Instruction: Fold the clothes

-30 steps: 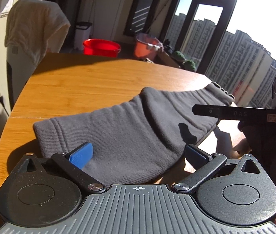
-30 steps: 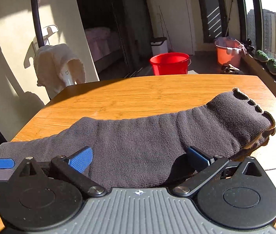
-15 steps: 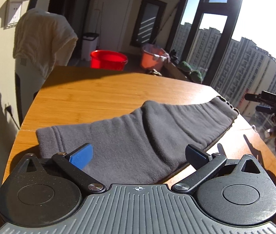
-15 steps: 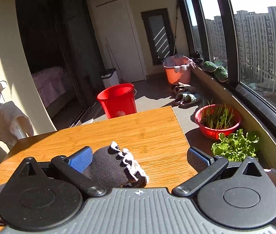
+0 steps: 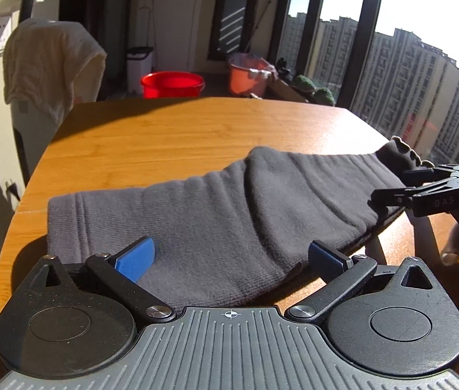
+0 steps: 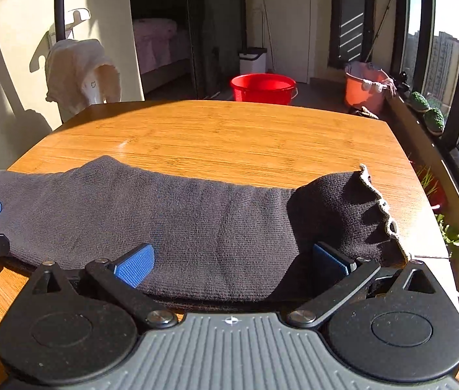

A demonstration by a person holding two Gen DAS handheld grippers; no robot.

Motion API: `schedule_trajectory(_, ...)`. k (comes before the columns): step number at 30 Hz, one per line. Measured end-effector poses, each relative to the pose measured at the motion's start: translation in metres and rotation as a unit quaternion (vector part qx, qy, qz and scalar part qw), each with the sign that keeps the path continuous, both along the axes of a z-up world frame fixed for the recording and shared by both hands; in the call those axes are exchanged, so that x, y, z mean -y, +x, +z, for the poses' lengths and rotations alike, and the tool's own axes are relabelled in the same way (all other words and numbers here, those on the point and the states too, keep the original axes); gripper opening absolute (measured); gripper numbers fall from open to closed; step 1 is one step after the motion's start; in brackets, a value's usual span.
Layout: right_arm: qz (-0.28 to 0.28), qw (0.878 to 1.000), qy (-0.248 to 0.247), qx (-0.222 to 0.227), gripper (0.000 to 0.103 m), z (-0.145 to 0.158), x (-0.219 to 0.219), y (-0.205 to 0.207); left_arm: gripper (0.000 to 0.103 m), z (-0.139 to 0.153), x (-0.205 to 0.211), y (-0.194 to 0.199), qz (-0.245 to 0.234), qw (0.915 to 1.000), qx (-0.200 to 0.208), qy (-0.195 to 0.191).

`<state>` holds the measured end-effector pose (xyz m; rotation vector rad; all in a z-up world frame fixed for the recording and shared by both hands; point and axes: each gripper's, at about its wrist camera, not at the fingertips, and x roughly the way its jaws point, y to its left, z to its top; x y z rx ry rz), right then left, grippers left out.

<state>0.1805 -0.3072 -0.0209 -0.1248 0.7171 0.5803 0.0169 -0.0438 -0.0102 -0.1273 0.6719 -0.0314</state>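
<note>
Sunlit round wooden table point(image 6: 229, 136) carries a long grey knitted garment point(image 6: 180, 221), long axis running 9 to 3 o'clock. Left gripper point(image 5: 229, 256) and right gripper point(image 6: 231, 261) both stand wide and hold nothing, the cloth at 12 o'clock. Right gripper is nearer the scalloped end point(image 6: 378, 204), apparently raised.

You can read only the pale letters "DAS" on the black body of the right gripper point(image 5: 388, 196), seen from your left wrist camera. A small mark on the white cloth point(image 6: 80, 74) is too blurred to read.
</note>
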Motion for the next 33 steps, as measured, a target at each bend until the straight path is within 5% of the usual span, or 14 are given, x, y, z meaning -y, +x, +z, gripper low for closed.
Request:
schedule_trajectory(5,0.019,1.0,0.012,0.014,0.103,0.003,0.008,-0.021,0.103,-0.001,0.004,-0.008,-0.015,0.9999,0.004,0.007)
schedule_trajectory(8,0.031,0.999,0.02,0.023,0.103,0.005,0.012,-0.034,0.103,0.006,0.008,-0.026,-0.011,0.9977,0.033,0.058)
schedule_trajectory(10,0.06,0.997,0.022,0.038,0.075,0.01,0.01,-0.046,0.103,0.014,0.011,-0.047,-0.004,0.9899,0.066,0.126)
schedule_trajectory(14,0.187,0.974,-0.03,0.125,0.064,-0.002,-0.039,-0.1,0.103,0.023,0.011,-0.071,-0.003,0.9718,0.089,0.218)
schedule_trajectory(17,0.239,0.955,-0.094,0.146,0.057,-0.018,-0.08,-0.112,0.101,0.025,0.012,-0.076,-0.018,0.9615,0.086,0.261)
schedule_trajectory(19,0.251,0.951,-0.125,0.129,0.012,-0.017,-0.097,-0.104,0.1,0.024,0.015,-0.076,-0.032,0.9555,0.083,0.281)
schedule_trajectory(21,0.247,0.957,-0.106,0.107,0.006,0.0,-0.099,-0.095,0.1,0.02,0.018,-0.075,-0.042,0.9494,0.085,0.299)
schedule_trajectory(26,0.202,0.973,-0.021,0.107,0.005,0.04,-0.072,-0.076,0.099,0.005,0.023,-0.048,-0.044,0.9379,0.082,0.334)
schedule_trajectory(29,0.141,0.983,-0.002,0.114,0.009,0.05,-0.029,-0.07,0.068,0.0,0.024,-0.026,-0.038,0.9387,0.078,0.334)
schedule_trajectory(33,-0.031,0.99,-0.011,0.136,0.052,0.049,0.06,-0.063,0.064,0.004,0.024,-0.019,-0.034,0.9453,0.087,0.312)
